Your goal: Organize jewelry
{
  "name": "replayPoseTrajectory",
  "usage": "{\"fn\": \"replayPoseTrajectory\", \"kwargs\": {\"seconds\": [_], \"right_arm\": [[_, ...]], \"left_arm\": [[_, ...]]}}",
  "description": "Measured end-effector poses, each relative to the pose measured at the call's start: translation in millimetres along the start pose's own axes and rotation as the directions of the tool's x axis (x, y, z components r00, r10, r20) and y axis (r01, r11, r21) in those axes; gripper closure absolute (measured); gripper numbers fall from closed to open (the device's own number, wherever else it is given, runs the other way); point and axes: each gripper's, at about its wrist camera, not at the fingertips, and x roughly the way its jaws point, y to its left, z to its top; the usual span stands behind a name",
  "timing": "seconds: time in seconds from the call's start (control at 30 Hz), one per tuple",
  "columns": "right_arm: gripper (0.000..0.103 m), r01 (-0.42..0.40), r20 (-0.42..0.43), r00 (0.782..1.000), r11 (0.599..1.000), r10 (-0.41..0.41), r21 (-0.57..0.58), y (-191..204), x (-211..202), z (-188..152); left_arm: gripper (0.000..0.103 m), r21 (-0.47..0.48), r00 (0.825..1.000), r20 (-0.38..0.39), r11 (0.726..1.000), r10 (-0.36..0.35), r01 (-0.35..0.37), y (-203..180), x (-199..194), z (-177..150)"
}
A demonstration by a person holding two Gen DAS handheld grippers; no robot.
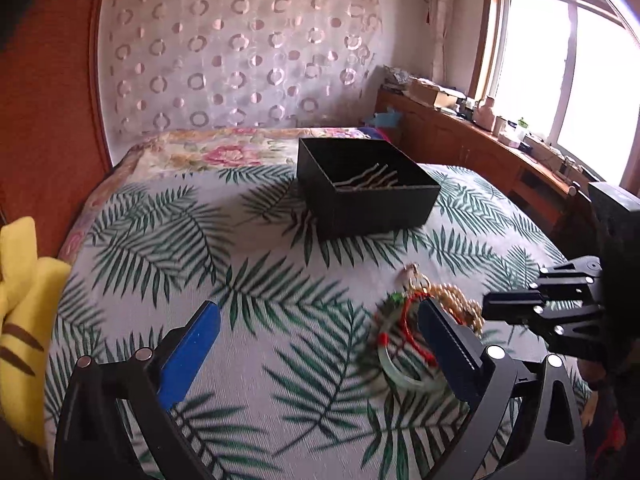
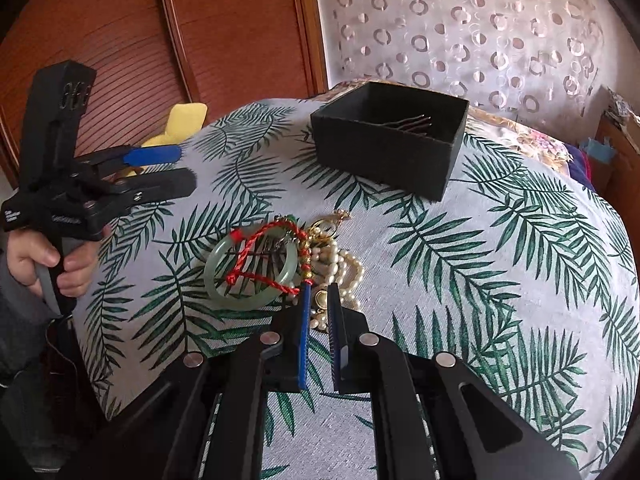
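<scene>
Left wrist view: one black square open-topped box [image 1: 366,184] sits toward the far edge of the palm-leaf-print bedspread [image 1: 256,280], several thin metal hairpins [image 1: 370,181] inside, count uncertain. One jewelry heap lies near the right edge: one pale green jade bangle [image 1: 404,372], one red braided cord [image 1: 412,334], one cream pearl strand [image 1: 460,300]. Left gripper [image 1: 320,344] spread wide, holding nothing; the heap lies against its right finger. One yellow plush toy [image 1: 24,304] at the left edge. Right wrist view: right gripper [image 2: 318,312] nearly closed, a narrow gap remaining, tips at the pearl strand [image 2: 344,268]; grip cannot be confirmed. Bangle [image 2: 252,272] just left of the tips. Box [image 2: 392,136] beyond. No legible writing.
</scene>
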Motion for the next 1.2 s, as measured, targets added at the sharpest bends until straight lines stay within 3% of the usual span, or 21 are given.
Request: {"fn": "replayPoseTrajectory", "kwargs": {"seconds": [0.3,0.47,0.63,0.73,0.8,1.2], "right_arm": [[0.093,0.017,-0.03,0.999,1.0,-0.018,-0.024,-2.6,10.2,6.0],[0.08,0.028,-0.047,0.998,0.998,-0.031,-0.051,-0.3,13.4,6.3],[0.08,0.06,-0.065,0.996,0.992,-0.068,-0.11,7.5,18.3,7.5],[0.091,0.071,-0.072,0.994,0.988,-0.081,-0.135,10.4,18.8,7.3],[0.091,0.065,-0.07,0.995,0.99,-0.074,-0.124,8.0,17.1,6.9],[0.091,-0.021,0.095,0.995,0.999,0.018,0.036,-21.4,-29.1,10.1]], "left_arm": [[0.008,0.008,1.0,-0.006,1.0,-0.018,0.018,-4.3,-7.0,-11.3],[0.008,0.008,1.0,-0.006,1.0,-0.021,0.021,-6.5,-6.8,-11.5],[0.008,0.009,1.0,-0.009,1.0,-0.02,0.02,-7.6,-6.3,-11.5],[0.008,0.008,1.0,-0.015,1.0,-0.018,0.018,-8.8,-5.8,-12.6],[0.008,0.008,1.0,-0.017,1.0,-0.017,0.017,-9.4,-5.5,-13.6],[0.008,0.038,0.998,-0.061,0.999,-0.033,0.035,-21.4,3.4,-20.6]]}}
